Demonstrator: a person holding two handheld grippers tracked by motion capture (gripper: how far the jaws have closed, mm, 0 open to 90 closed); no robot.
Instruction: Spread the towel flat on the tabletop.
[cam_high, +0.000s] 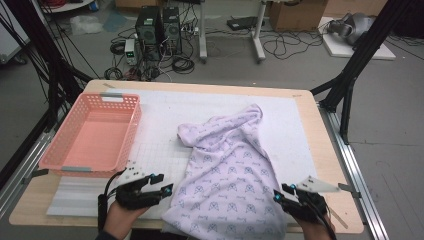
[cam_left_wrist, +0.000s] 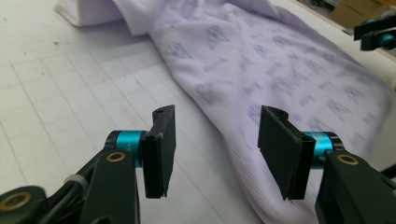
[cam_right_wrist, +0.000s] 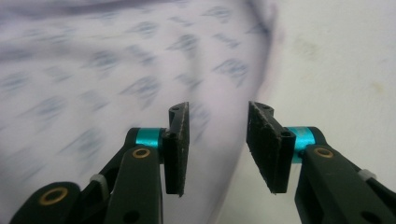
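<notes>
Jaws on your left gripper (cam_left_wrist: 217, 140) stand apart, holding nothing, just beside the printed cloth (cam_high: 227, 175). Your right gripper (cam_right_wrist: 218, 140) gapes likewise, over its edge. Both hands sit low at the table's (cam_high: 320, 125) near side.

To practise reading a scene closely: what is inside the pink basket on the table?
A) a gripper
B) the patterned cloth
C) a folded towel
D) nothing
D: in the high view the pink basket shows only its bare floor, while the patterned cloth lies spread on the mat beside it.
</notes>
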